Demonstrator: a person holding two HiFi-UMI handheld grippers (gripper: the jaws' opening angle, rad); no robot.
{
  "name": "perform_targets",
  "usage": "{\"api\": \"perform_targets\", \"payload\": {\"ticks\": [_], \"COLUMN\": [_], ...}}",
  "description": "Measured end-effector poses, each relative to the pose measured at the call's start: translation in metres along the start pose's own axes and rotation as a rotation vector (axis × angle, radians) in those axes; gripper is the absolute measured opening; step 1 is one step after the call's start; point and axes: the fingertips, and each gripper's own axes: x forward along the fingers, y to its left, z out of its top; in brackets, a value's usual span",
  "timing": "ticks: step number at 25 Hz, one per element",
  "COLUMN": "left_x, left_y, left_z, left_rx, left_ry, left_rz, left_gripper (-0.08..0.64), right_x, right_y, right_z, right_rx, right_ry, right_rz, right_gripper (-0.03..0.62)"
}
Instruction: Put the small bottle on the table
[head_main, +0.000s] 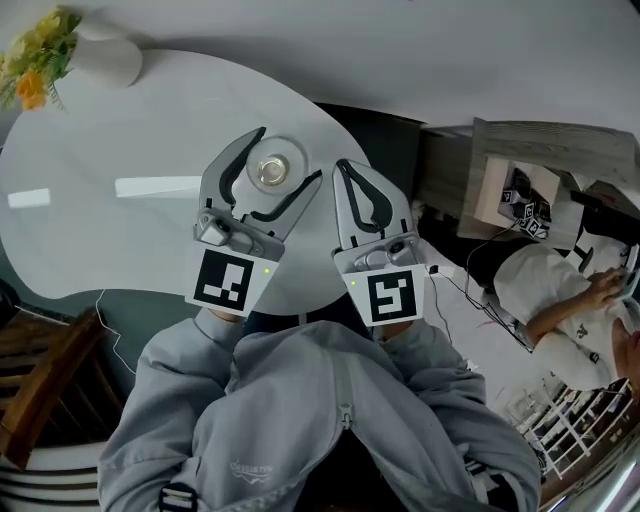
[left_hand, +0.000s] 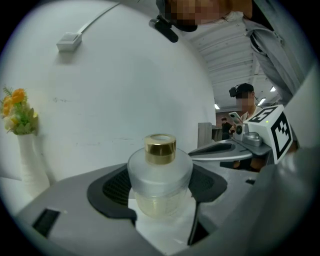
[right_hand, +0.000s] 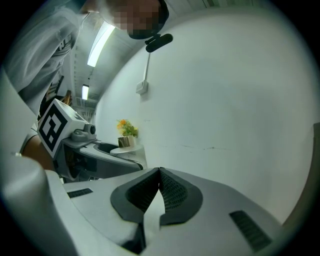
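Note:
The small bottle (head_main: 271, 168) is frosted with a gold cap and stands upright over the white round table (head_main: 120, 230), near its right edge. My left gripper (head_main: 291, 152) has its jaws spread wide around it. In the left gripper view both dark pads (left_hand: 116, 186) lie against the sides of the bottle (left_hand: 160, 175). Whether the bottle's base touches the tabletop I cannot tell. My right gripper (head_main: 345, 172) hovers just right of the left one, over the table's edge. It is shut with nothing in it, and its pads (right_hand: 172, 192) meet at the tips.
A white vase with yellow flowers (head_main: 95, 55) stands at the table's far left. A wooden chair (head_main: 40, 380) is at the lower left. To the right are a grey wooden cabinet (head_main: 540, 170), cables on the floor and a seated person (head_main: 560, 300).

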Motion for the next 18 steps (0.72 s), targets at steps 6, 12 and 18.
{"api": "perform_targets", "payload": {"ticks": [6,12,18], "left_x": [0.022,0.039,0.057], "left_y": [0.011,0.021,0.031], "left_z": [-0.024,-0.046,-0.062], "left_rx": [0.006,-0.005,0.013], "left_ry": [0.02,0.046,0.064], "left_rz": [-0.004,-0.005,-0.01], "left_gripper": [0.333,0.333,0.333], "right_x": [0.021,0.038,0.053], "right_y": [-0.012,-0.017,-0.025], "right_z": [-0.024,-0.046,-0.062], "right_rx": [-0.004,0.002,0.015], "right_ry": [0.016,0.042,0.059], "right_rz": [0.009,0.028,0.026], "right_gripper": [0.026,0.026,0.026]}}
